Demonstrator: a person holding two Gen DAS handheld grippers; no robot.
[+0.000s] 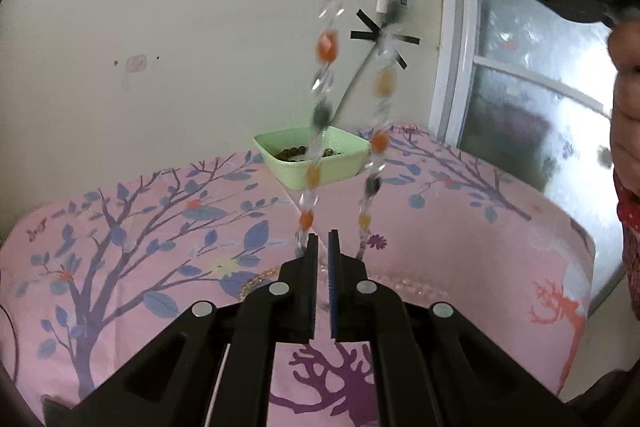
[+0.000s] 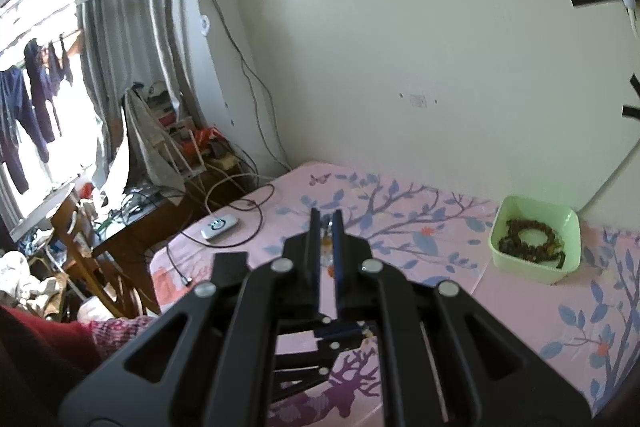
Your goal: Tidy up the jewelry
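Left wrist view: beaded necklace point(image 1: 326, 83) hangs as a long loop of orange, clear and dark beads, blurred; its top is cut off at the frame edge and its lower end drops behind the left tongs point(image 1: 323, 241), closed on nothing. Green bowl point(image 1: 340, 167) on the bench point(image 1: 120, 227) holds dark beads.

Right wrist view: right tongs point(image 2: 326, 223) are clamped on the necklace, only a glint visible between the tips.
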